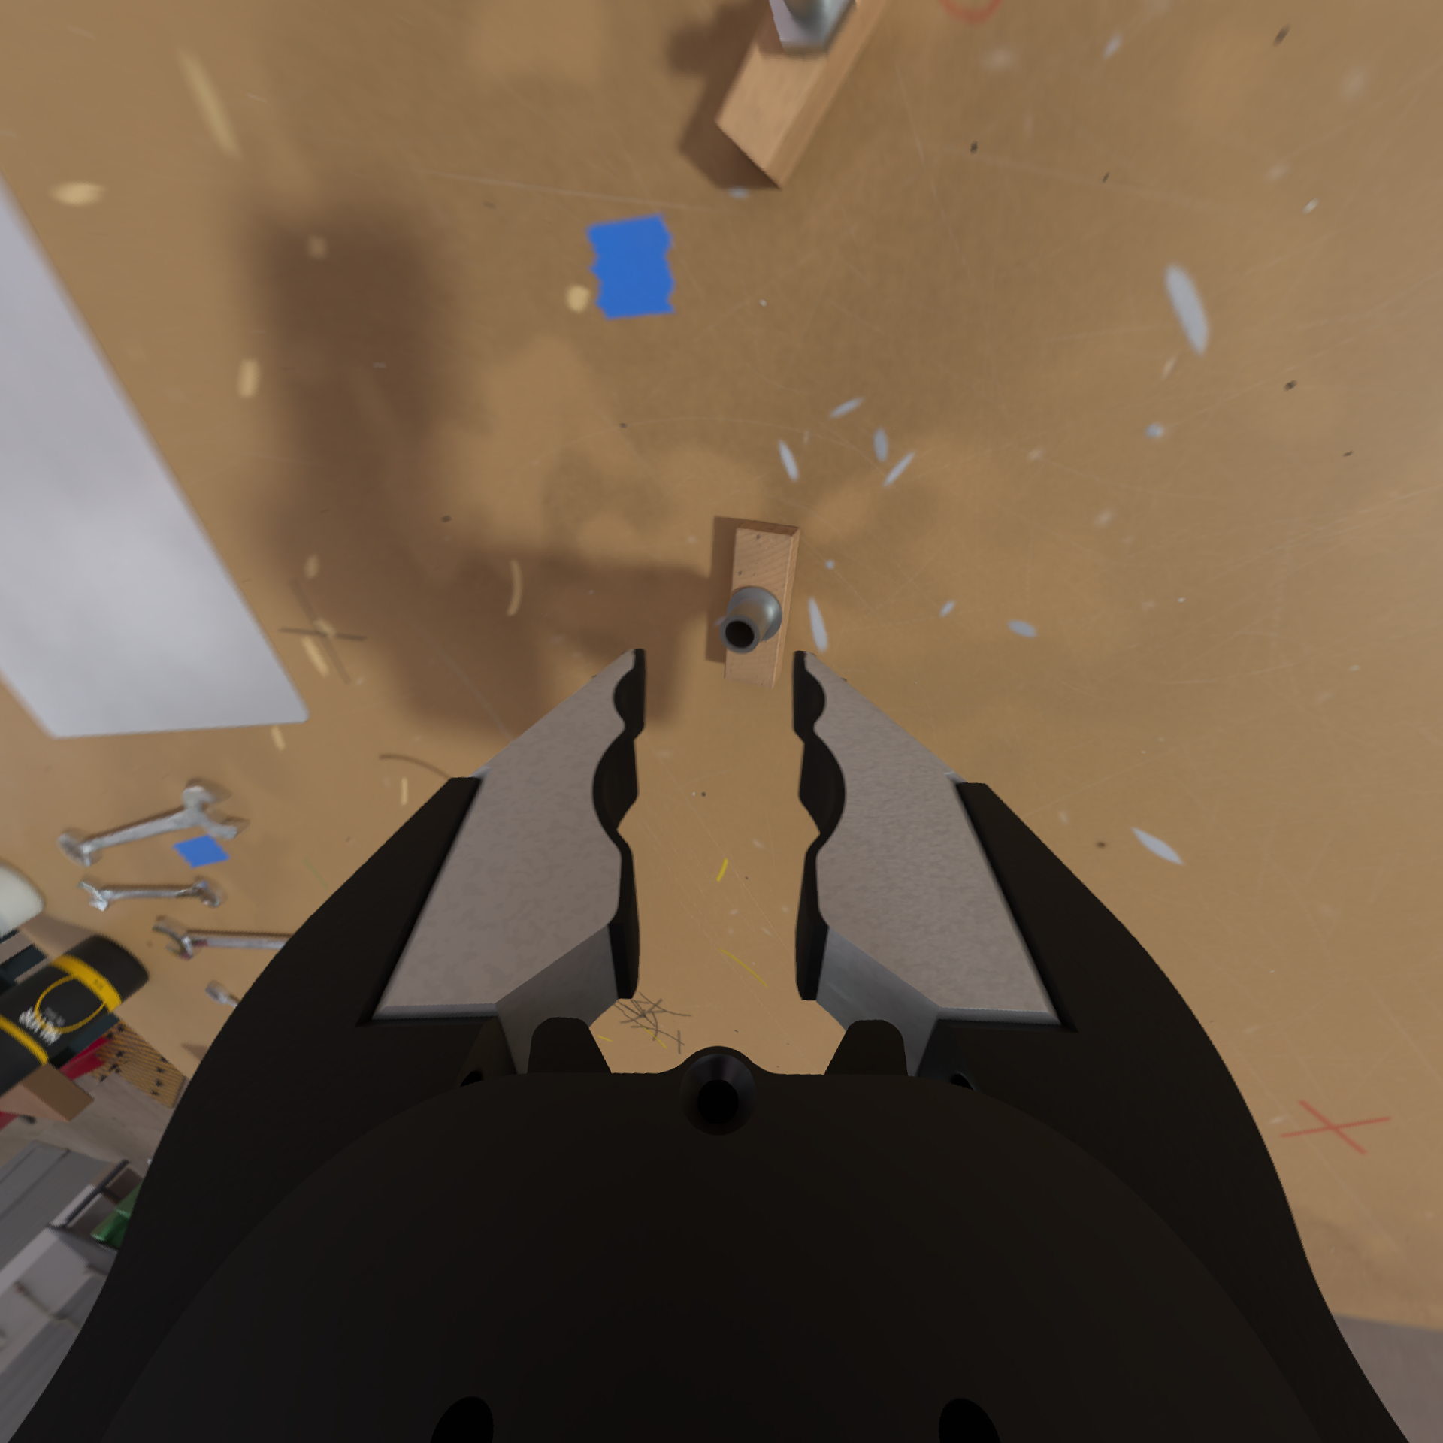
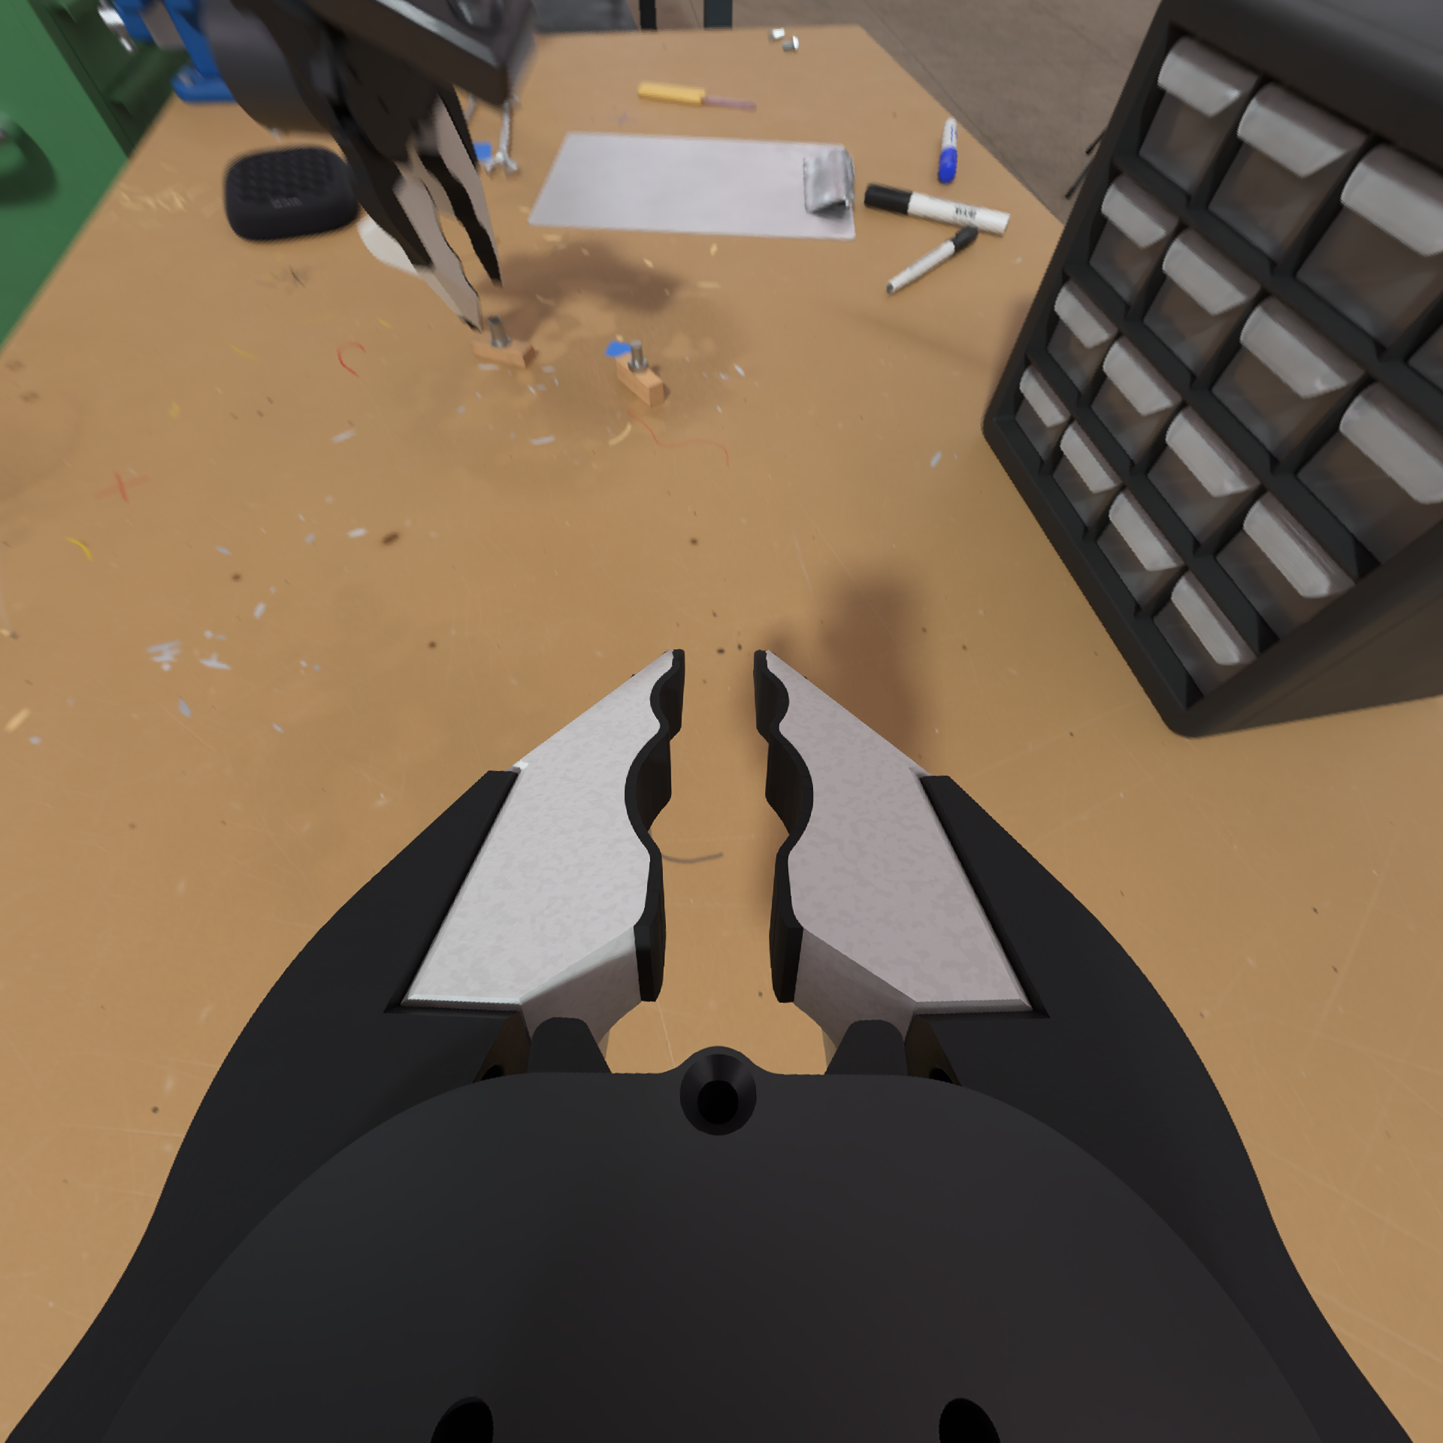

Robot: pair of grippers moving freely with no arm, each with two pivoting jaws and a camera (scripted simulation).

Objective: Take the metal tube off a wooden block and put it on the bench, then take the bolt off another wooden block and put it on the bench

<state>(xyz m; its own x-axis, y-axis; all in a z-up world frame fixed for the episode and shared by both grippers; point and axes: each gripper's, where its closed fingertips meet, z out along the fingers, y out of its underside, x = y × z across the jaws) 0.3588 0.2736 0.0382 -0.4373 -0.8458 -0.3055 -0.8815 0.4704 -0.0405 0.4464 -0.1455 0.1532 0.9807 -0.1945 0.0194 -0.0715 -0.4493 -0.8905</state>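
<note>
A short metal tube (image 1: 748, 625) stands upright on a small wooden block (image 1: 761, 562) on the bench. My left gripper (image 1: 718, 664) is open and empty, pointing down, with its tips just short of the tube. A bolt (image 1: 812, 23) stands on a second wooden block (image 1: 781, 109) farther off. In the right wrist view the left gripper (image 2: 484, 301) hangs over the tube (image 2: 497, 332), and the bolt (image 2: 636, 355) stands on its block (image 2: 642, 384) to the right. My right gripper (image 2: 718, 660) is open and empty, low over bare bench, far from both blocks.
A black drawer cabinet (image 2: 1249, 351) stands at the right. A grey metal sheet (image 2: 687, 183), markers (image 2: 937, 209), a black pad (image 2: 289, 191) and a yellow-handled tool (image 2: 687, 95) lie at the back. Wrenches (image 1: 148, 835) and blue tape (image 1: 631, 265) lie near the left gripper.
</note>
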